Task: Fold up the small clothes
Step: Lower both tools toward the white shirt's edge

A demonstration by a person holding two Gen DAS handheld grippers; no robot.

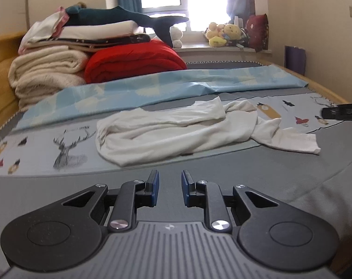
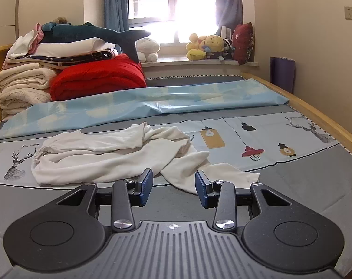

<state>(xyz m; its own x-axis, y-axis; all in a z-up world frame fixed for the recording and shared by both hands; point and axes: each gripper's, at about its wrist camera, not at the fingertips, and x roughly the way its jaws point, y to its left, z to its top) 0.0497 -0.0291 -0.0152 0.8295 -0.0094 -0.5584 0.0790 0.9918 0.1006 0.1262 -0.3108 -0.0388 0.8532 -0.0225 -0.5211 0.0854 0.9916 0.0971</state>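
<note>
Blue pads (image 1: 155, 189) on the left gripper (image 1: 170, 187) stand a narrow gap apart with nothing between them, only grey bedsheet (image 1: 222, 169) showing below. This gripper hangs over the near part of the bed, short of the white garment (image 1: 176, 134), which lies crumpled just ahead on the printed panel of the sheet, beside a deer print (image 1: 67, 147). One sleeve trails off toward the right.

On the right gripper (image 2: 173, 186) the jaws stand wider, about half apart, and hold nothing. The white garment (image 2: 110, 158) lies just beyond them, and its trailing sleeve (image 2: 187, 174) shows in the gap between the fingertips; whether the pads touch the cloth I cannot tell. In the left wrist view the tip of the right gripper (image 1: 340, 111) shows at the far right edge, above the sheet.

Behind the garment a light blue patterned cloth (image 2: 152, 102) stretches across the bed. Further back on the left sit a folded red quilt (image 2: 99, 79) and a stack of cream blankets (image 2: 22, 88), with folded linens and a dark plush shark (image 2: 94, 33) on top. Stuffed toys (image 2: 206, 46) and a red cushion (image 2: 244, 41) line the windowsill under a bright window (image 2: 171, 0) with blue curtains.
</note>
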